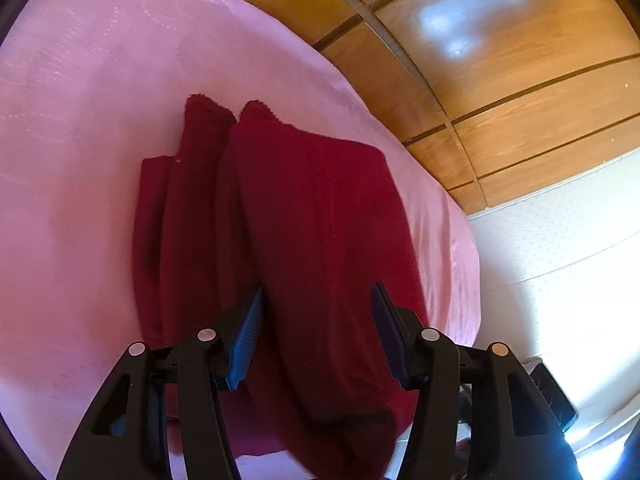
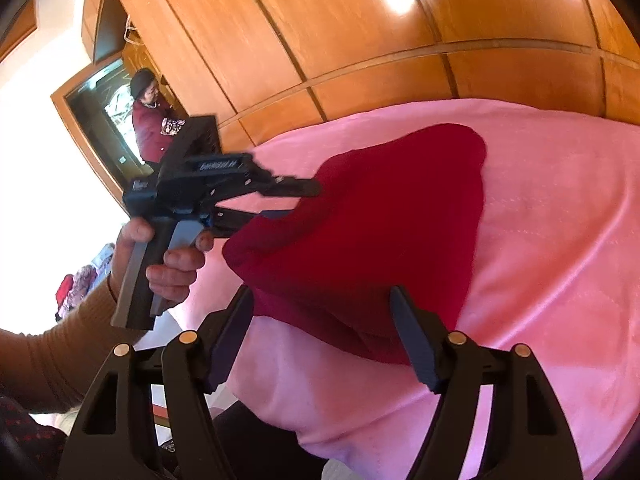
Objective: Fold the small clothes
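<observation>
A dark red knitted garment [image 1: 312, 240] lies partly folded on a pink bed cover [image 1: 80, 140], its two sleeve ends pointing away. My left gripper [image 1: 318, 296] is open just above the garment's near part, jaws wide apart, holding nothing. In the right wrist view the same garment [image 2: 380, 220] is a folded red heap on the pink cover [image 2: 560, 240]. My right gripper [image 2: 322, 300] is open over the garment's near edge. The left gripper [image 2: 308, 188] shows there too, held in a hand, its fingers at the garment's left edge.
A glossy wooden wardrobe [image 1: 500, 80] stands close behind the bed. The bed's edge [image 1: 460, 280] drops to a white floor [image 1: 560, 260]. A woman in dark red [image 2: 150, 120] stands by a doorway at the left.
</observation>
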`<act>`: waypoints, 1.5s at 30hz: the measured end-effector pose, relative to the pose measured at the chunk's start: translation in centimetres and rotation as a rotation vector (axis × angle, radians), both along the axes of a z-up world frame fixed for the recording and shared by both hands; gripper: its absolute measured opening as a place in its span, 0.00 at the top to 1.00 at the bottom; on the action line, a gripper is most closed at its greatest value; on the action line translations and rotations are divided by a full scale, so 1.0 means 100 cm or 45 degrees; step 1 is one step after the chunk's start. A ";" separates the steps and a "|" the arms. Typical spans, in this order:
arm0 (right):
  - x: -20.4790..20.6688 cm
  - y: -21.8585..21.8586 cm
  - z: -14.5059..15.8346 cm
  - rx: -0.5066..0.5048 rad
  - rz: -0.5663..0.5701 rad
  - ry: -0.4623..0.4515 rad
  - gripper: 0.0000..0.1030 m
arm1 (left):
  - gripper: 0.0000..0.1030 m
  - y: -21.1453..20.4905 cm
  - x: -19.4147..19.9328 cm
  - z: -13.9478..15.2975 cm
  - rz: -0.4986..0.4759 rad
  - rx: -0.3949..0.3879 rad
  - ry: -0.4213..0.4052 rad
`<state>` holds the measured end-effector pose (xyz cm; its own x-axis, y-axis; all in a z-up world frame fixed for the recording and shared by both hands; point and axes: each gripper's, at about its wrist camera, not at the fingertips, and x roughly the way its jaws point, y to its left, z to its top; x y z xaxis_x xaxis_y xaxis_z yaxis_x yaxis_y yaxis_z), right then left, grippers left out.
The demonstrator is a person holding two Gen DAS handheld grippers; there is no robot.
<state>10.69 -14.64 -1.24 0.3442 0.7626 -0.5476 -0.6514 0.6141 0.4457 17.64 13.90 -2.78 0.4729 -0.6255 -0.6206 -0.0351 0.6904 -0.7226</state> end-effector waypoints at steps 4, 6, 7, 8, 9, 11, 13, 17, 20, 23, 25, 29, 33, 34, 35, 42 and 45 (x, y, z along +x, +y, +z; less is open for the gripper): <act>-0.007 -0.011 -0.002 0.063 0.031 0.017 0.31 | 0.36 -0.002 0.000 0.010 0.018 0.074 -0.023; -0.008 -0.022 -0.002 0.057 -0.001 0.024 0.31 | 0.36 -0.007 0.001 0.008 -0.005 0.129 -0.020; -0.011 -0.030 -0.004 0.040 -0.027 0.027 0.31 | 0.37 -0.013 0.003 0.003 -0.029 0.168 -0.006; -0.012 -0.037 -0.006 0.016 -0.043 0.025 0.32 | 0.44 -0.016 0.004 0.001 -0.041 0.186 0.001; -0.014 -0.042 -0.008 -0.018 -0.062 0.023 0.31 | 0.47 -0.015 0.005 -0.002 -0.046 0.200 0.003; -0.018 -0.049 -0.018 -0.082 -0.104 0.047 0.31 | 0.47 -0.017 0.007 -0.004 -0.045 0.225 -0.004; -0.016 -0.048 -0.032 -0.141 -0.165 0.073 0.25 | 0.54 -0.017 0.008 -0.006 -0.044 0.229 -0.007; -0.004 -0.030 -0.041 -0.125 -0.253 0.079 0.22 | 0.86 -0.017 0.004 0.000 -0.046 0.285 -0.049; 0.003 -0.006 -0.034 -0.230 -0.328 -0.049 0.52 | 0.89 -0.011 -0.010 0.024 0.009 0.317 -0.212; -0.011 0.003 -0.022 -0.247 -0.284 -0.157 0.65 | 0.89 0.005 -0.025 0.040 0.052 0.377 -0.271; -0.018 0.009 -0.026 -0.270 -0.226 -0.152 0.66 | 0.89 0.014 -0.028 0.031 0.058 0.421 -0.244; -0.014 0.015 -0.048 -0.294 -0.225 -0.092 0.66 | 0.87 0.007 -0.026 -0.009 0.029 0.527 -0.136; -0.015 0.012 -0.047 -0.329 -0.158 -0.067 0.38 | 0.86 -0.005 -0.034 -0.004 0.041 0.648 -0.189; -0.014 0.007 -0.046 -0.319 -0.132 -0.041 0.36 | 0.86 -0.003 -0.037 0.002 0.048 0.640 -0.207; -0.014 0.002 -0.042 -0.301 -0.116 -0.018 0.35 | 0.86 -0.002 -0.040 0.006 0.047 0.640 -0.222; 0.000 -0.054 -0.001 -0.112 -0.223 -0.012 0.29 | 0.64 0.016 -0.060 0.023 0.130 0.506 -0.231; 0.011 -0.044 0.010 -0.134 -0.251 -0.082 0.35 | 0.64 0.018 -0.066 0.018 0.109 0.304 -0.192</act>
<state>11.77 -19.04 -0.28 0.5181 0.6168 -0.5926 -0.5390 0.7734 0.3337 11.00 15.72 -0.96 0.6160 -0.4241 -0.6639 -0.0051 0.8406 -0.5417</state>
